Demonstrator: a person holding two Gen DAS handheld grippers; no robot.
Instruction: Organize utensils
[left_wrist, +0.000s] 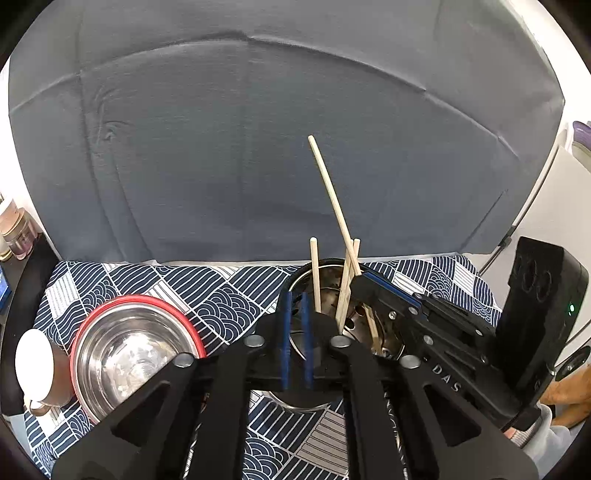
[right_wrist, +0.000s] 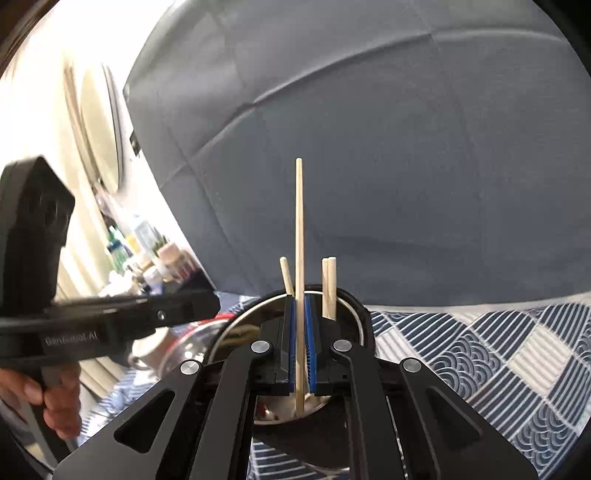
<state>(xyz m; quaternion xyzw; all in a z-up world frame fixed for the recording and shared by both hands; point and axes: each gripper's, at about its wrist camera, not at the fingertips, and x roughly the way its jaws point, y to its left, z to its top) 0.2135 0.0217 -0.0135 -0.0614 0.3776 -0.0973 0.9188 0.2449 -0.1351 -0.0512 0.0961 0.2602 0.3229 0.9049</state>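
— Chopstick (right_wrist: 300, 236) first: where is it?

— Clamped upright between the pads of my right gripper (right_wrist: 302, 354) at lower centre of the right wrist view, its lower end inside the metal utensil holder (right_wrist: 354, 306).

— And your left gripper (left_wrist: 295, 332)?

— Nearly together, nothing between its blue pads, low in its own frame over the holder's near rim.

— Beyond that?

— Three more chopsticks (left_wrist: 315, 273) stand in the holder. A red-rimmed steel bowl (left_wrist: 129, 343) sits lower left on the patterned cloth (left_wrist: 229, 291) covering the worktop, with grey fabric (left_wrist: 258, 147) behind.
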